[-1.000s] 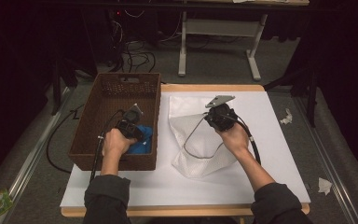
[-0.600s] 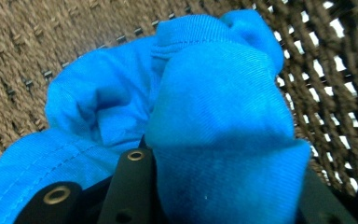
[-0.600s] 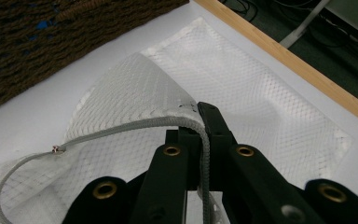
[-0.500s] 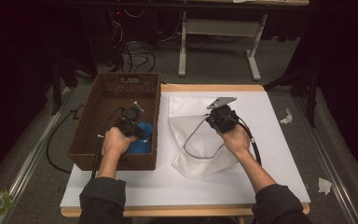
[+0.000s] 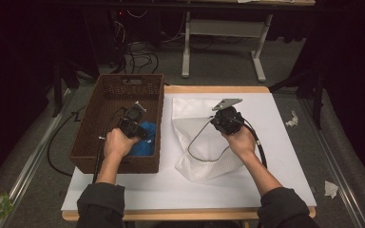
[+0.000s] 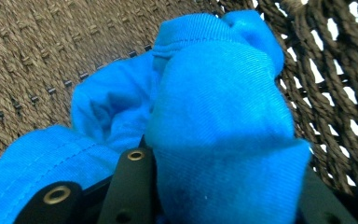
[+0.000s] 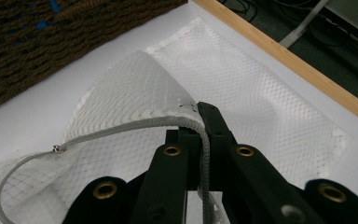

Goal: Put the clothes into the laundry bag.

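Gripping one soft, ribbed blue cloth [image 6: 223, 121] with the left gripper [image 5: 132, 124], inside the woven brown basket [image 5: 100, 118] at left of frame. Pinching the grey-corded rim of one white mesh bag [image 7: 270, 107] with the right gripper [image 7: 200, 122], jaws closed, at centre frame.

Lab or workshop, cable tangle [image 5: 140, 59] on floor, bare metal table frame [image 5: 221, 35]

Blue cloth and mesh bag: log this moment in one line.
left gripper: shut on blue cloth, in wicker basket | right gripper: shut on mesh bag rim, mouth lifted
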Demonstrator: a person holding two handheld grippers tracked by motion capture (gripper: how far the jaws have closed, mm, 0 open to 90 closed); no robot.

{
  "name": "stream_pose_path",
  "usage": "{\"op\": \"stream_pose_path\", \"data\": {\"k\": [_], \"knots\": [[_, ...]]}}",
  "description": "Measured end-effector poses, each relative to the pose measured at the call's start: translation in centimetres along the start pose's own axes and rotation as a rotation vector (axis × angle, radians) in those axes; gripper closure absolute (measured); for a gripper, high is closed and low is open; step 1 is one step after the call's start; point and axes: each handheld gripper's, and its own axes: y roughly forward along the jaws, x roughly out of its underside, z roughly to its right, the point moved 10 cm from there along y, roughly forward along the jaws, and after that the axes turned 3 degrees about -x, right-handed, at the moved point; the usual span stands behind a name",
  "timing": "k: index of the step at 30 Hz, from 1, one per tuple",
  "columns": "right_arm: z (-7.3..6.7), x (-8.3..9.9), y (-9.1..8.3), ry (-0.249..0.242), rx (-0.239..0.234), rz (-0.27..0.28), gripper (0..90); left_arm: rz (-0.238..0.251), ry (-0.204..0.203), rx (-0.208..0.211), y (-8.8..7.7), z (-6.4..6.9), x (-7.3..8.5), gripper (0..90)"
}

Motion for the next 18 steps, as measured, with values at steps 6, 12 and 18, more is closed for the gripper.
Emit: {"op": "stream_pose_path", "data": {"k": [6, 12, 18], "knots": [[0.3, -0.1, -0.1, 0.012, 0.0, 0.016, 89.6, 0.024, 0.019, -0.026, -1.2, 0.0, -0.4, 65.9], [0.2, 0.0, -0.2, 0.02, -0.005, 0.017, 89.6, 0.066, 0.029, -0.021, -2.5, 0.2, -0.8, 65.9], [0.3, -0.1, -0.2, 0.034, -0.021, 0.026, 89.6, 0.086, 0.023, -0.006, -3.2, 0.3, -0.9, 65.9]]}}
